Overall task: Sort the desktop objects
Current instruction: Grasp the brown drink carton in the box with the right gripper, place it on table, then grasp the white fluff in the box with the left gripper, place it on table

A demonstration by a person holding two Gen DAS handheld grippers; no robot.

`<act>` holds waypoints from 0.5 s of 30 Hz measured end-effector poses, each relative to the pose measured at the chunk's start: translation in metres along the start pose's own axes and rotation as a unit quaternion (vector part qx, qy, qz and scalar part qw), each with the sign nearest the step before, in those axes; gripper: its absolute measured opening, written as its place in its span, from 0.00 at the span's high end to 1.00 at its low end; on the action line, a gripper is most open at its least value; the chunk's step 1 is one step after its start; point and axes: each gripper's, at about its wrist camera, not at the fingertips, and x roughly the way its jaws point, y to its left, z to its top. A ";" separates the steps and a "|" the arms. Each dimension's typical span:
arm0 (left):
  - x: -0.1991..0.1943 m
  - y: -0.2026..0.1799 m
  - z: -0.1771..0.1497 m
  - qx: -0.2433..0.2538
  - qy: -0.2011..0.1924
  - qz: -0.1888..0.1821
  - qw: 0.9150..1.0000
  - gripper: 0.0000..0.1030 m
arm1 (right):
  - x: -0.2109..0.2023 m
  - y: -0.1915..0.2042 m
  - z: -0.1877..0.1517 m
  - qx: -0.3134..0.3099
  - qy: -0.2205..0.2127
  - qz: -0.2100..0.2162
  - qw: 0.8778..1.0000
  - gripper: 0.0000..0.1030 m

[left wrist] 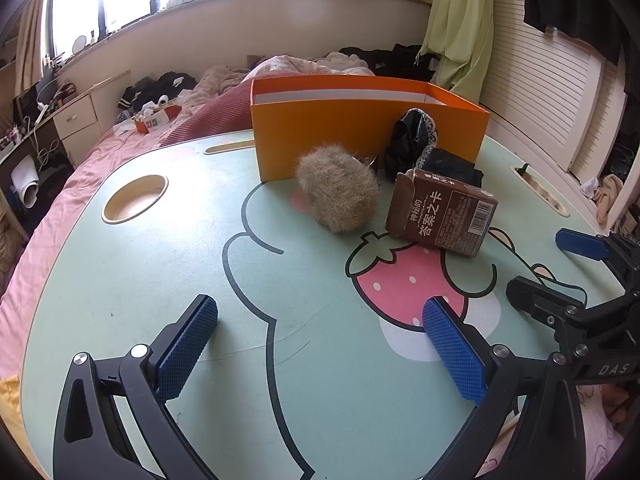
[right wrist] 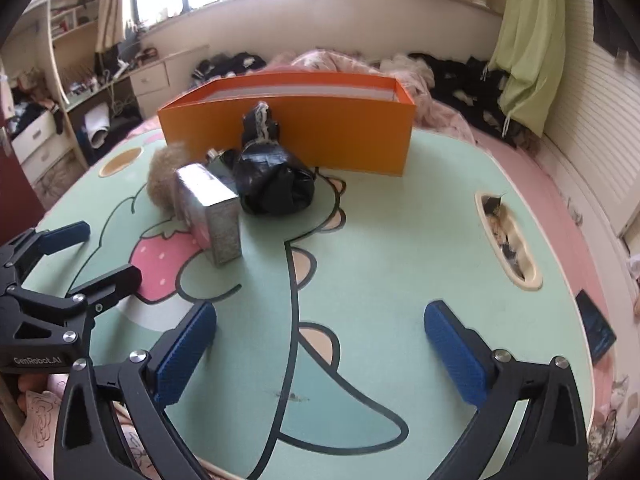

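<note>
The right tool point(right wrist: 320, 354) hangs with its jaws spread wide and nothing between them, and the left tool point(left wrist: 320, 348) is likewise wide open and empty, both over a mint-green bench point(left wrist: 140, 280) printed with a strawberry cartoon. At the bench's far edge stands the orange box point(left wrist: 360, 128); just in front of it lie a fluffy tan ball point(left wrist: 338, 188), a brown card box point(left wrist: 440, 216) and a black bundle point(right wrist: 276, 184). Beyond the orange box are a pink bed point(left wrist: 120, 140), a bright window and a green curtain point(left wrist: 460, 28).
</note>
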 end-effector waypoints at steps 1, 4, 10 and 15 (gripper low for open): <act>0.000 0.000 0.000 0.000 0.001 0.000 1.000 0.01 | 0.001 -0.001 0.000 -0.001 -0.001 0.000 1.000 0.00; 0.000 0.000 0.000 0.002 0.001 -0.001 1.000 0.01 | 0.001 -0.003 0.000 -0.001 -0.008 0.003 1.000 0.00; -0.004 0.008 -0.001 -0.019 -0.009 -0.010 1.000 0.01 | 0.000 -0.004 0.000 -0.001 -0.009 0.004 1.000 0.00; -0.013 0.017 0.005 -0.032 -0.014 -0.027 0.999 0.01 | -0.001 -0.002 0.000 0.000 -0.009 0.005 1.000 0.00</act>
